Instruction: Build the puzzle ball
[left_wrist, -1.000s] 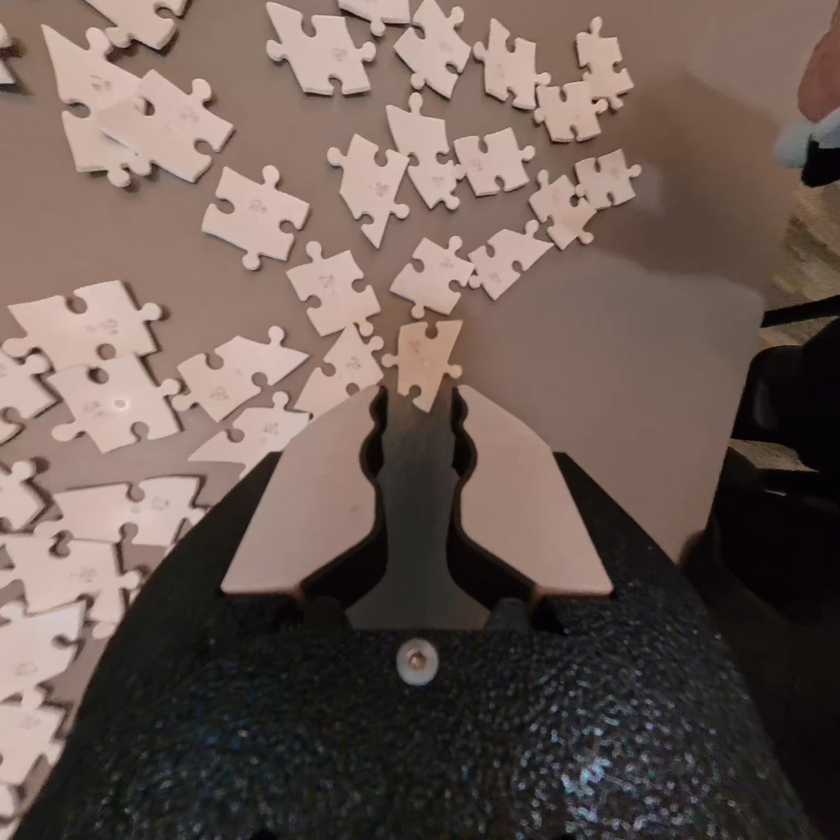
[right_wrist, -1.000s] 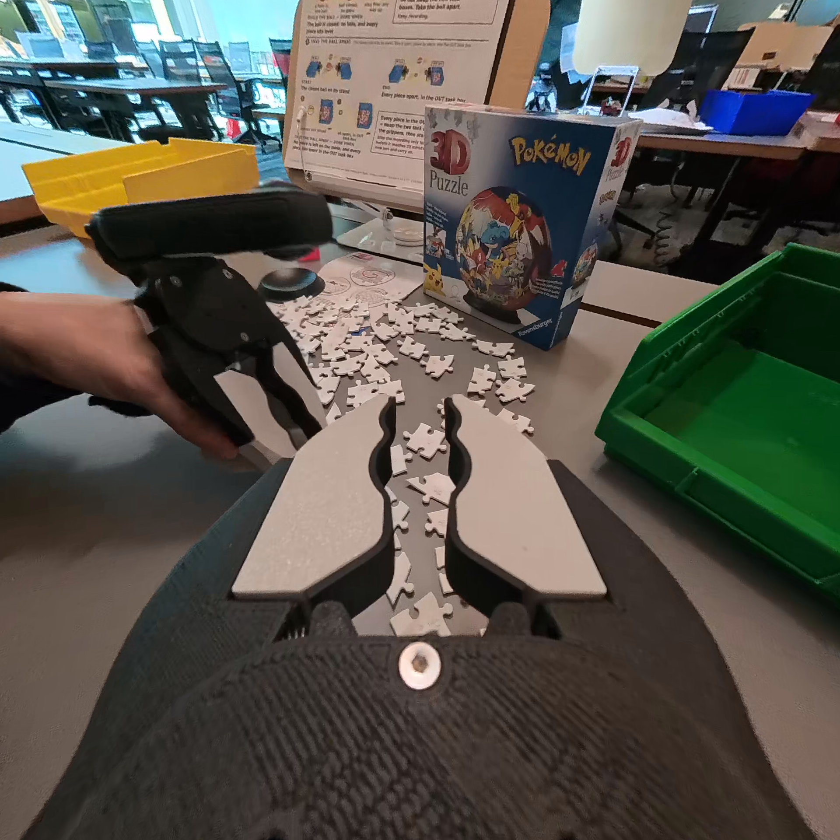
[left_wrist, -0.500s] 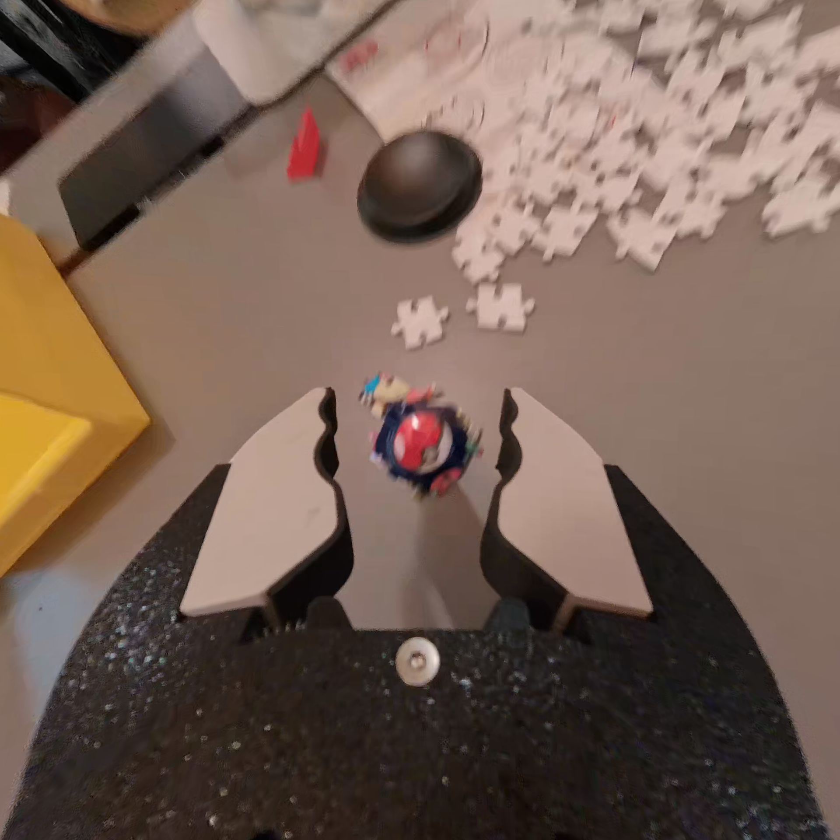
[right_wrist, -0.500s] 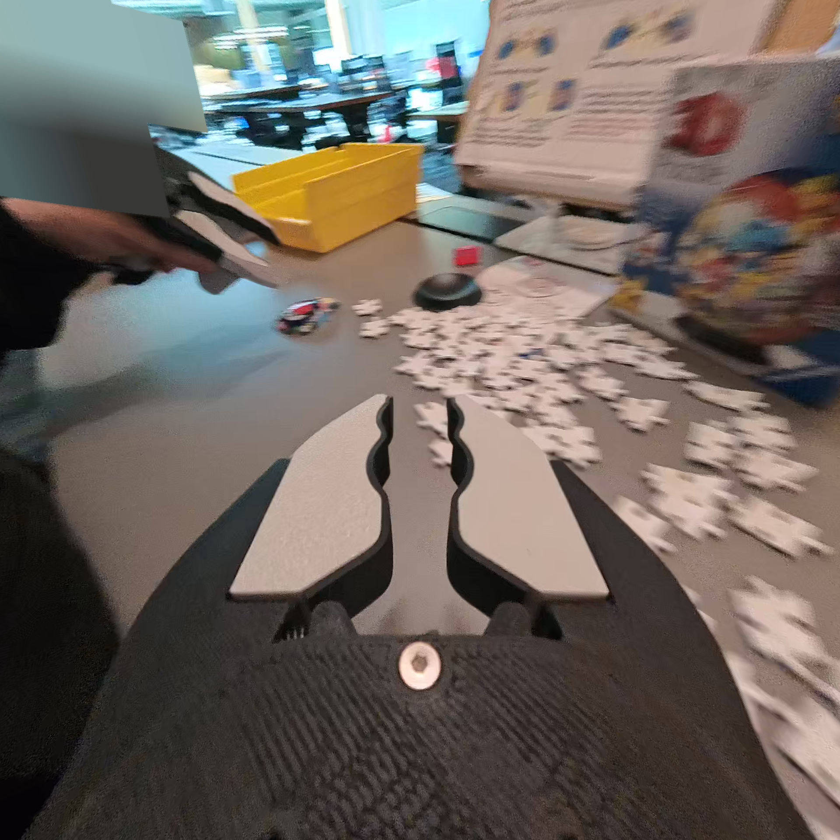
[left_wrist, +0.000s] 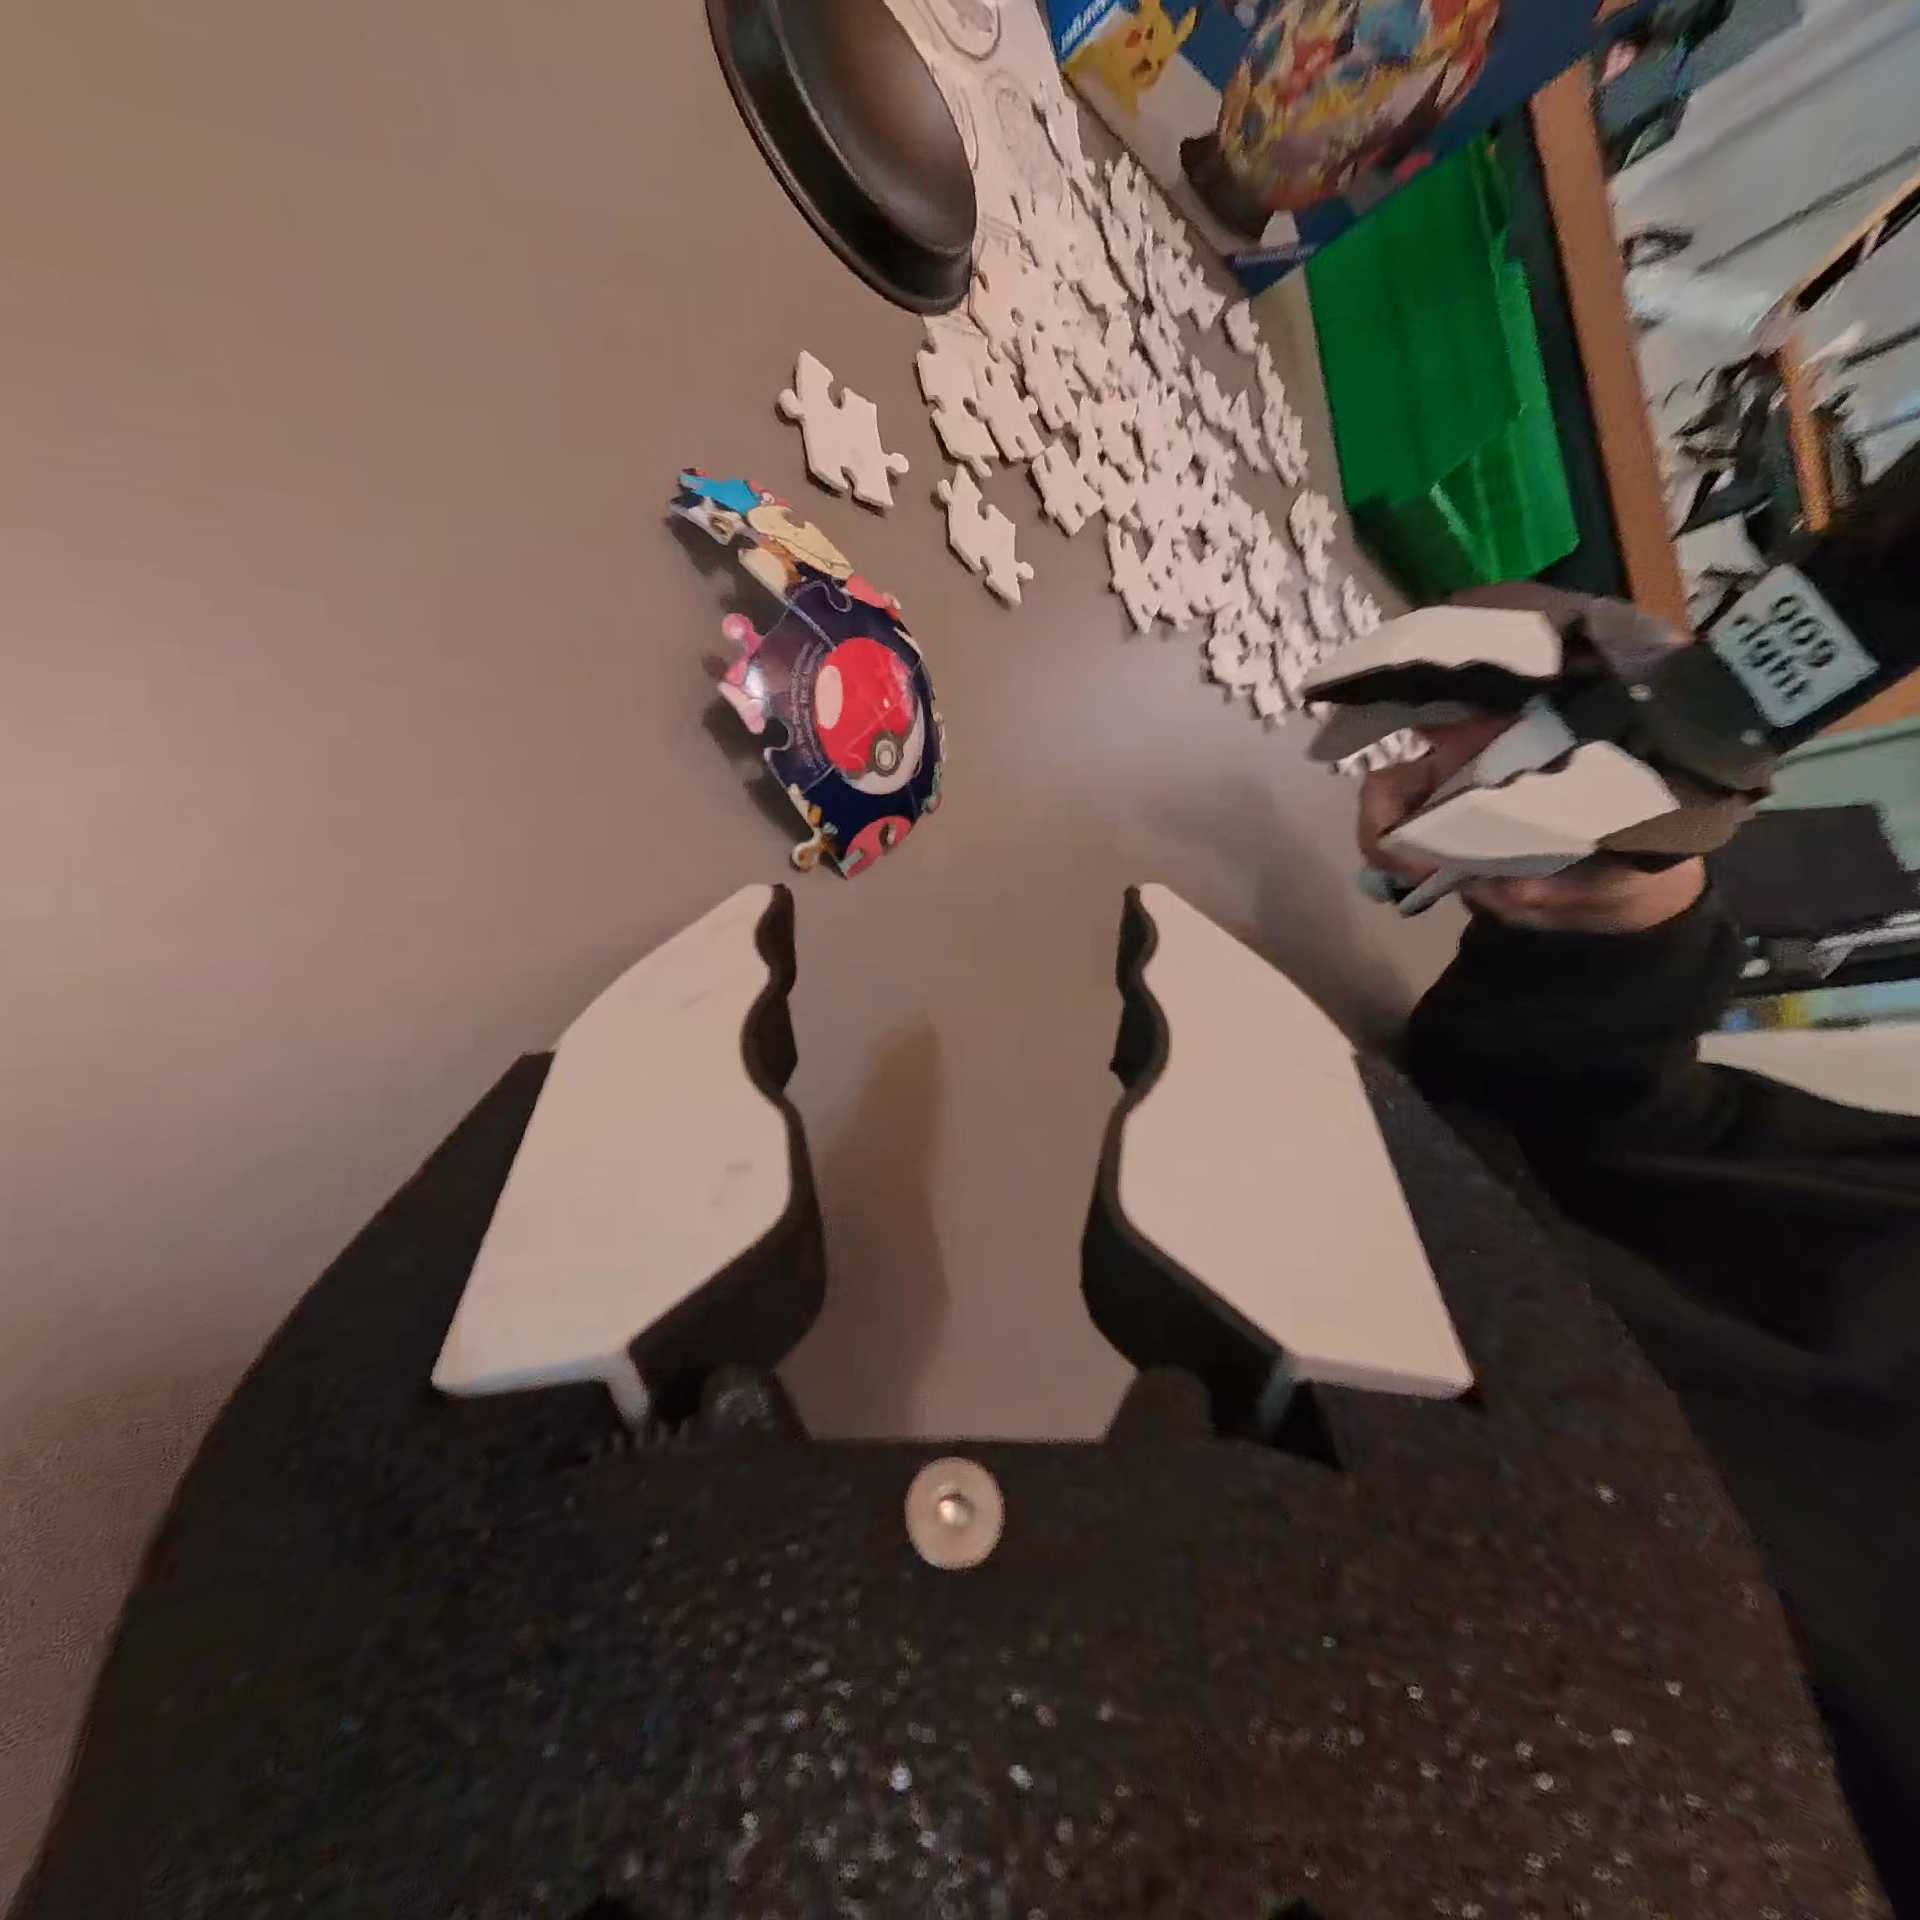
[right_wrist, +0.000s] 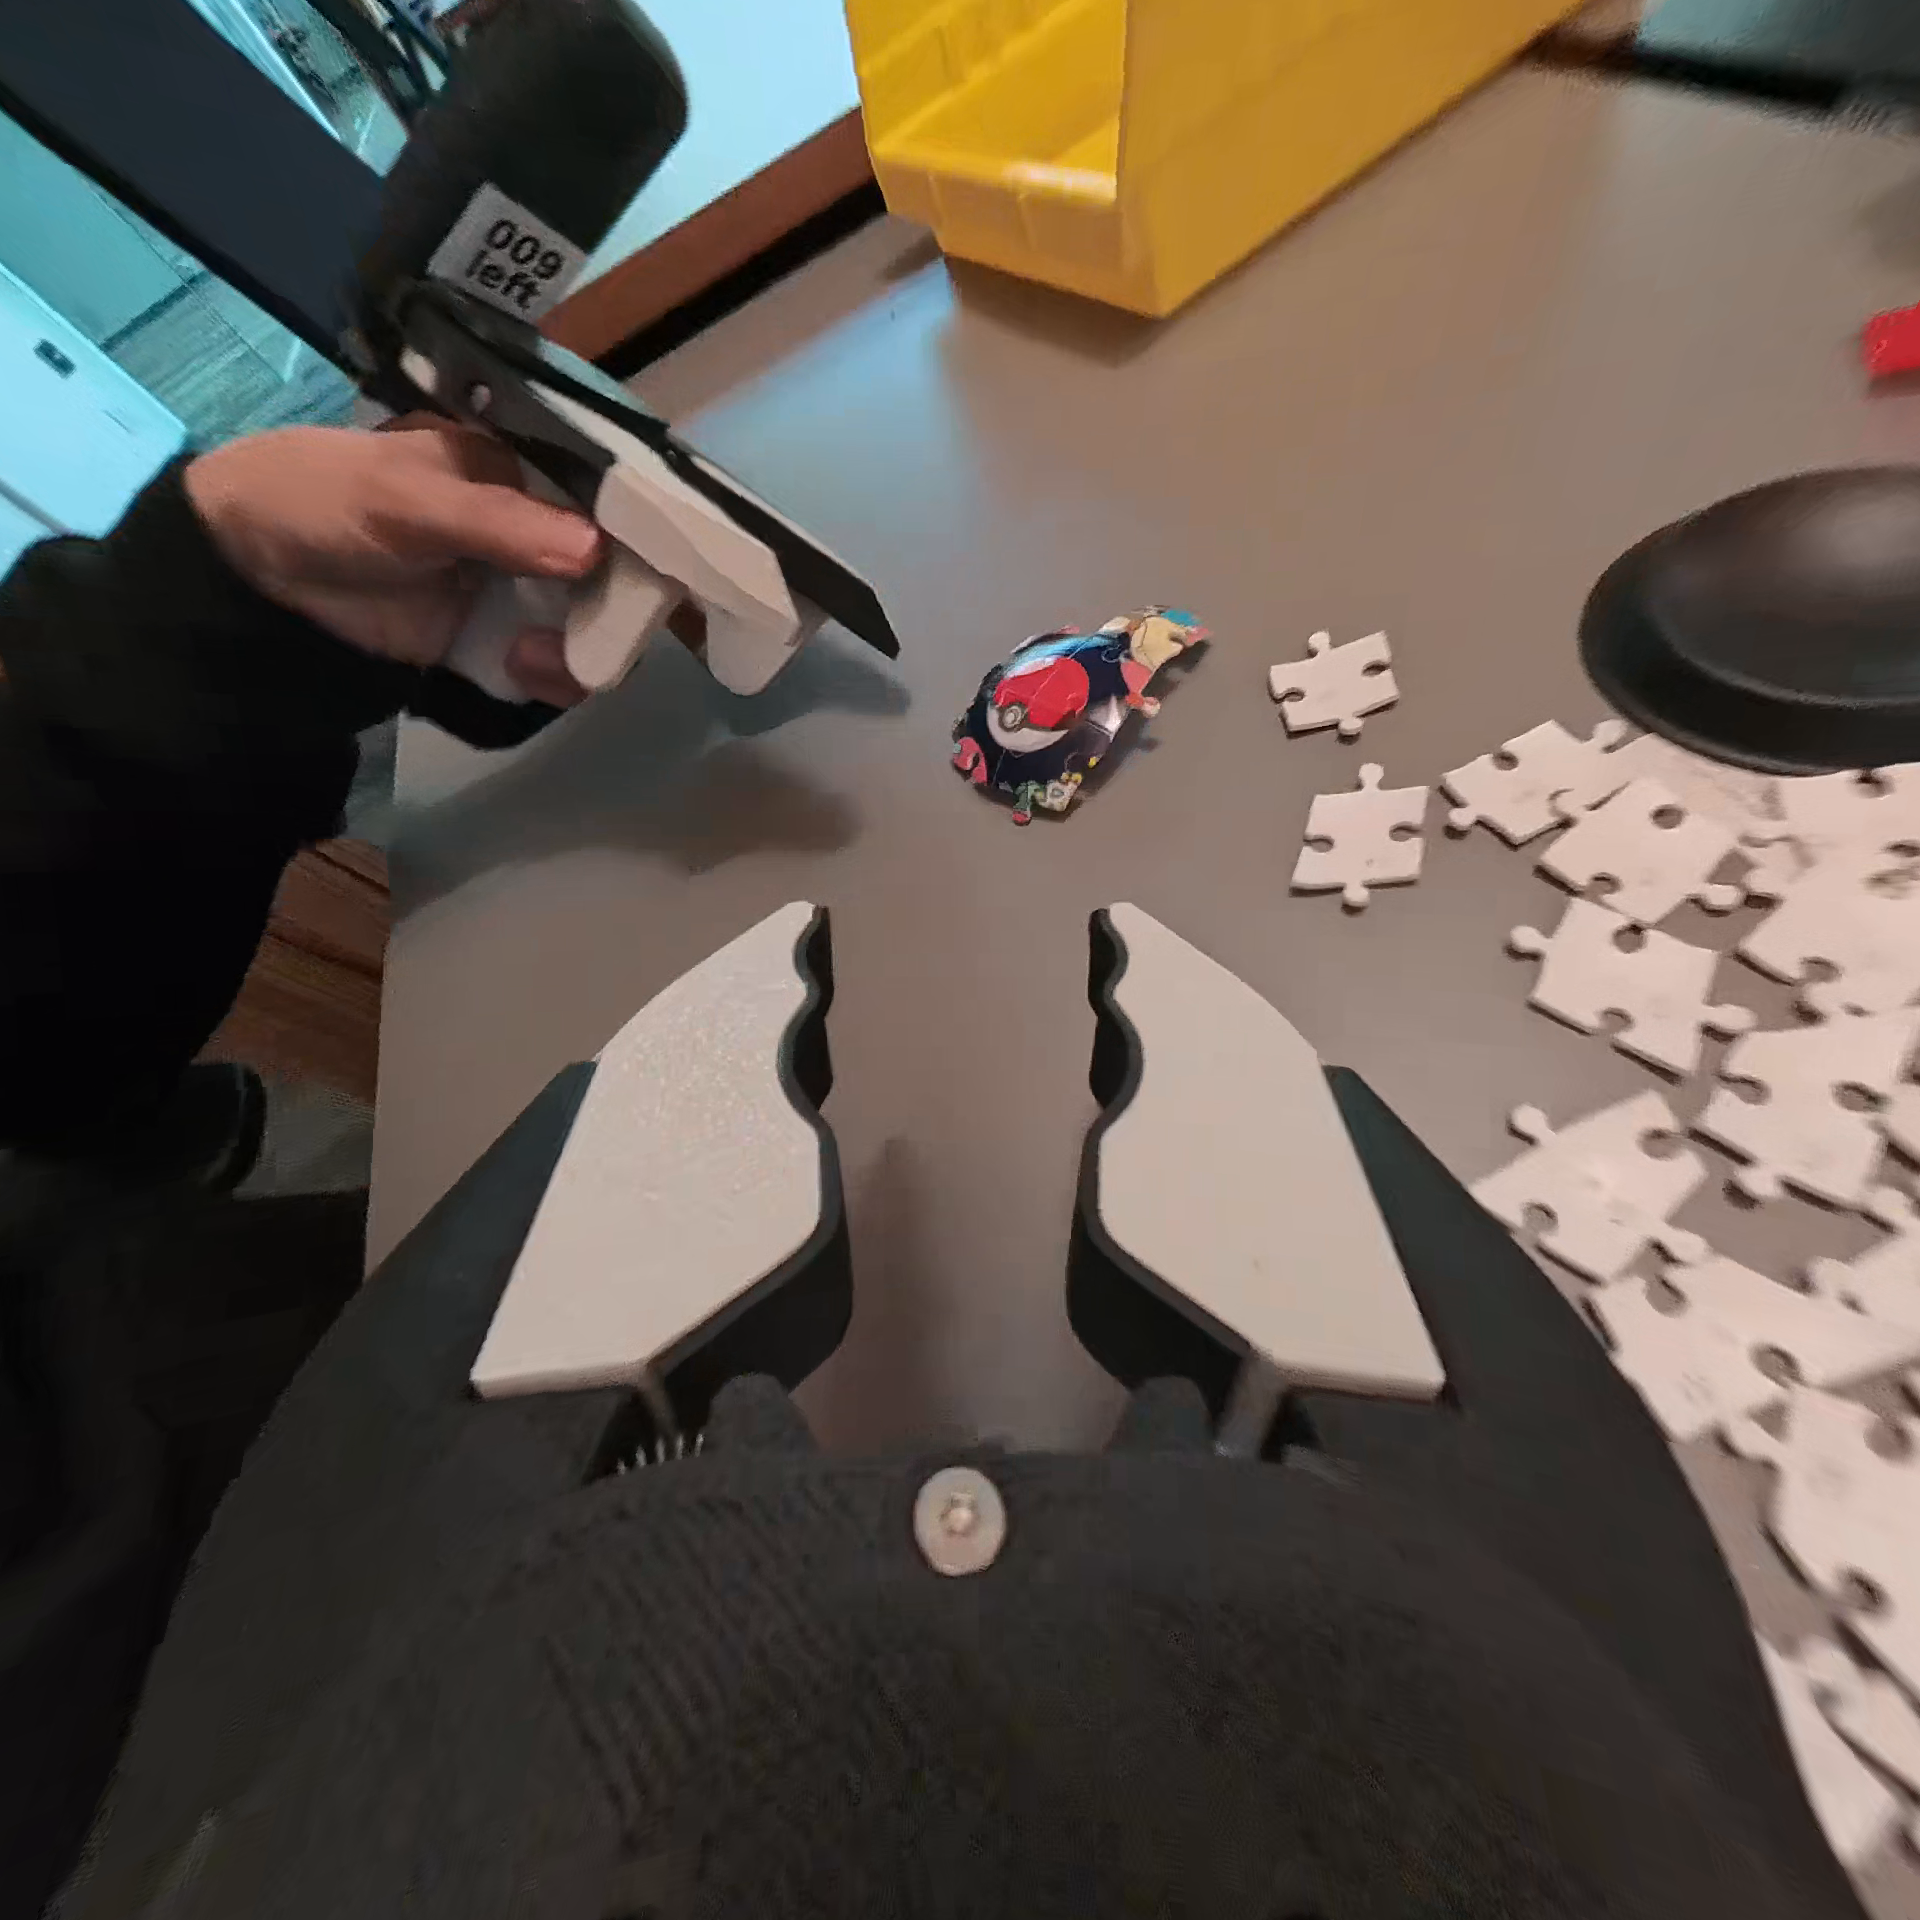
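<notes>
PROGRESS: early, one small curved section joined | LOCATION: on tabletop, ahead of both tools | REMAINING: many loose pieces | left tool: spread apart, empty | right tool: spread apart, empty

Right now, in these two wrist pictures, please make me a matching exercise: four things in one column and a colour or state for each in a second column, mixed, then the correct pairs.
Things:
1. assembled puzzle section
2. loose puzzle pieces
3. bin at the far table edge
4. left gripper

Descriptions:
A. yellow
B. open, holding nothing
C. white side up, scattered on the table
D. printed side up, curved, lying alone on the grey table

Pairs: 1-D, 2-C, 3-A, 4-B
</notes>
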